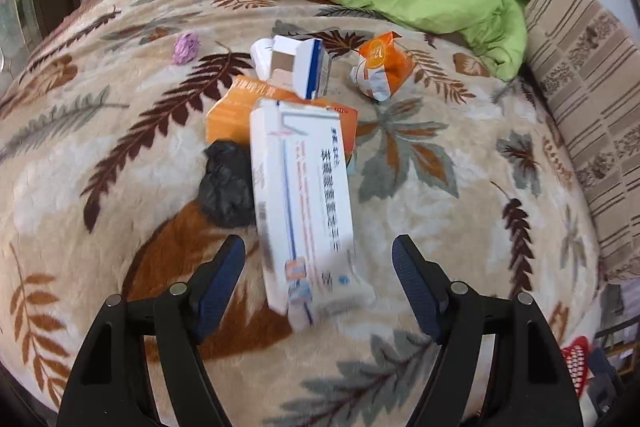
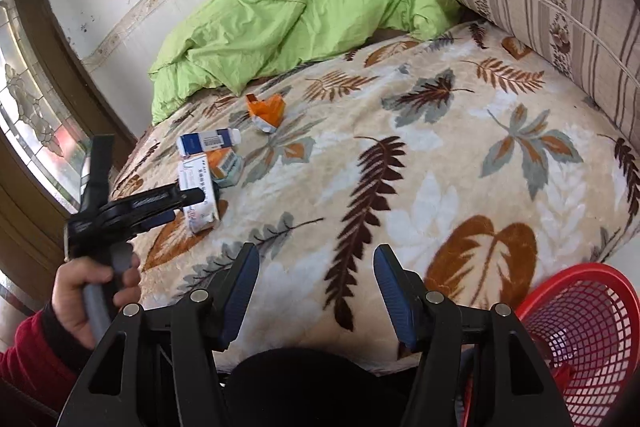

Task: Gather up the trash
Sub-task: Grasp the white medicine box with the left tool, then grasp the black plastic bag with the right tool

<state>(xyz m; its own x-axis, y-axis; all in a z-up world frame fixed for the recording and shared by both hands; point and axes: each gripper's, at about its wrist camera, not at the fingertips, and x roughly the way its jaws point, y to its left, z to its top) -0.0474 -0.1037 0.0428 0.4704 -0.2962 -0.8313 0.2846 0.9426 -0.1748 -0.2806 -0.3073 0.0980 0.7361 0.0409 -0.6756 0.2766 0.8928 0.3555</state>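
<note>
While the white box [image 1: 304, 203] lies on the bed [image 1: 460, 227] directly ahead of your left gripper [image 1: 318, 267], its near end already reaches in between the two wide-open jaws, which hold nothing. Its long axis runs almost straight away from you, along the line of the fingers, so the short width sits across the gap; I judge that a small push forward and a squeeze should take it by its long sides. The far end of the white box rests on an orange box [image 1: 240, 115], and a black wad [image 1: 228, 187] lies just left of the white box, close enough to be caught by the left finger. Beyond the white box stand a blue-and-white carton [image 1: 308, 67] and an orange wrapper [image 1: 384, 67].

Your right gripper [image 2: 316, 291] is also wide open and empty, held well back from the white box [image 2: 198, 195], near the bed's edge. The red basket [image 2: 580, 327] sits at that gripper's right, so the left is plainly the nearer one for this pick.
</note>
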